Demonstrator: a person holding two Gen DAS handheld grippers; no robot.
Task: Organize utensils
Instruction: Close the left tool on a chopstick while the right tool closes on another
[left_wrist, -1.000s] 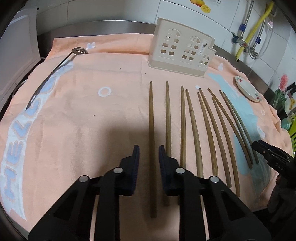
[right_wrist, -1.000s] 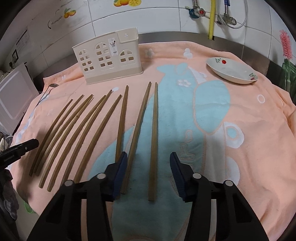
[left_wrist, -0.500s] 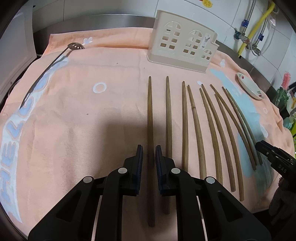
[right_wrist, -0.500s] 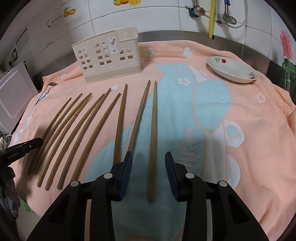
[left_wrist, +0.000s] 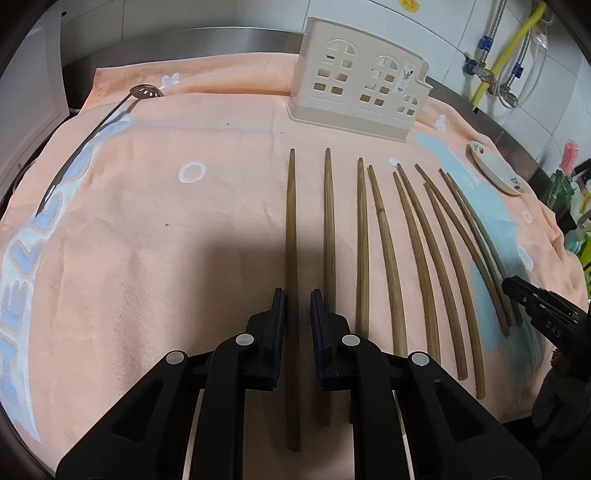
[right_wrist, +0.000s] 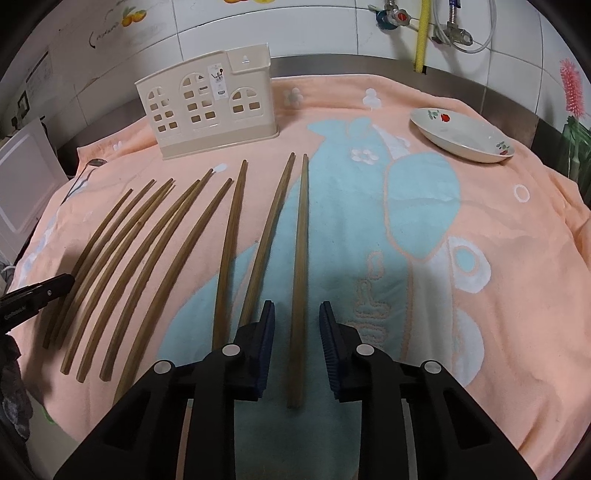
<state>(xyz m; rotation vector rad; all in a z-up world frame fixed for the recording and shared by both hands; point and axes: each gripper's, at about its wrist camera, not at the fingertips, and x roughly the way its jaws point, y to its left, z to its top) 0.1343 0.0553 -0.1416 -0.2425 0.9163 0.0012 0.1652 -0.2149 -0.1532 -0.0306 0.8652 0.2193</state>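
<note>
left tool (left_wrist: 297, 306): clamped on leftmost chopstick (left_wrist: 291, 229)
right tool (right_wrist: 297, 321): jaws just closing, apart around rightmost chopstick (right_wrist: 301, 251), not pressing it

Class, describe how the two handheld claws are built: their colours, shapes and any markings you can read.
Both claws, left and right, are black angular plastic with open triangular cut-outs, round silver pivot pins and dark blue ribbed pads. Seen from the side, the right one shows white lettering reading "DAS"; the left one has small white print too blurred to read. No cables or sleeves show.
</note>
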